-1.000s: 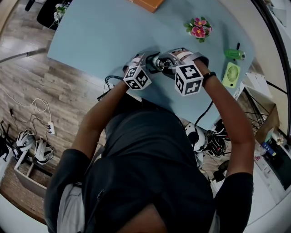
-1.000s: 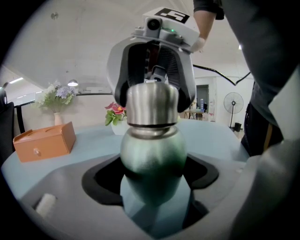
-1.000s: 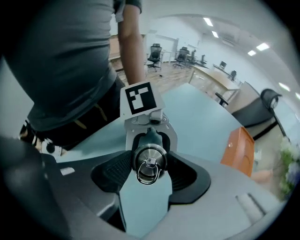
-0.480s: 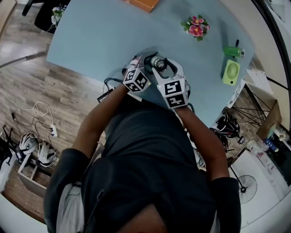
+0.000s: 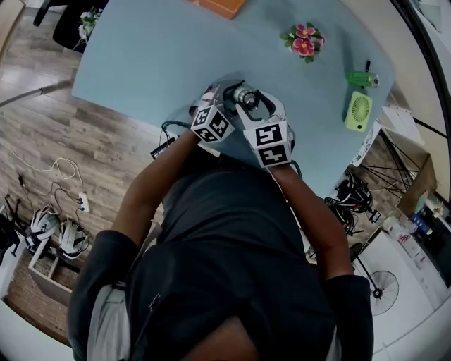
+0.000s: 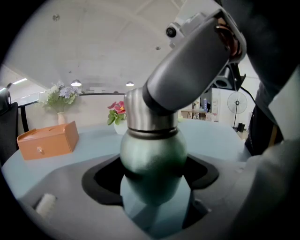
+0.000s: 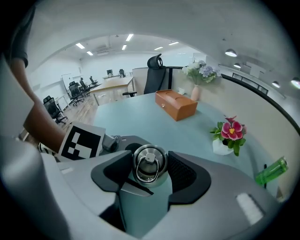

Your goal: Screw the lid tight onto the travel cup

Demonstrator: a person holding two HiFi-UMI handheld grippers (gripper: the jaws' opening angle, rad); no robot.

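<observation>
Seen from above, the travel cup [image 6: 152, 161] shows only its lid [image 5: 244, 96]. Its body is hidden beneath the left gripper [image 5: 223, 99] and the right gripper [image 5: 251, 104]. In the left gripper view the right gripper's grey housing covers the lid, and the cup's foot sinks out of sight behind the jaws. The orange box [image 5: 222, 5] is cut off by the head view's top edge.

The travel cup [image 6: 153, 161] has a matt green body and a brushed steel band. Its lid [image 7: 150, 165] is glossy polished metal; the table [image 7: 136, 117] is smooth.
</observation>
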